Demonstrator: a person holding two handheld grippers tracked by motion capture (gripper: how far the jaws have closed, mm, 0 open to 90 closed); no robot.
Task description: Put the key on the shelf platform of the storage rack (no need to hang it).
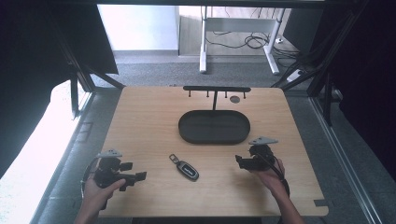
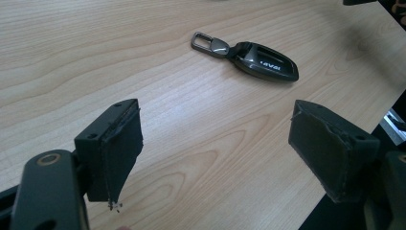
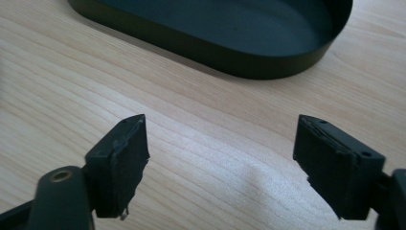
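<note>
Both pairs of jaws stand spread wide with nothing between them. From the high view, the left gripper [image 1: 122, 177] sits near the table's front left corner, held in the person's left hand [image 1: 99, 196], its jaws pointing right toward the middle of the table. The right gripper [image 1: 243, 161] is held in the right hand [image 1: 270, 177] at the front right, its jaws pointing left. Between the two, on the bare wooden table [image 1: 149, 121], lies a dark car key fob [image 1: 185, 168] with a metal clip at its far-left end, well apart from either gripper. Behind it, near the table's middle, rests an oval black tray [image 1: 214, 126], empty, and behind the tray stands a thin black rack [image 1: 216, 89] with small pegs hanging from its crossbar (a small round mark shows on the wood just beside it).

Seen from the left gripper view, the two black padded jaws rise apart over the wood, and the key fob [image 2: 253, 60] lies flat ahead of them, clip end to the left, with pale lettering on its body too small to read.

Through the right gripper view, the jaws again stand open above bare wood, and the tray's [image 3: 230, 52] curved wall crosses the top, near but not touching them.
</note>
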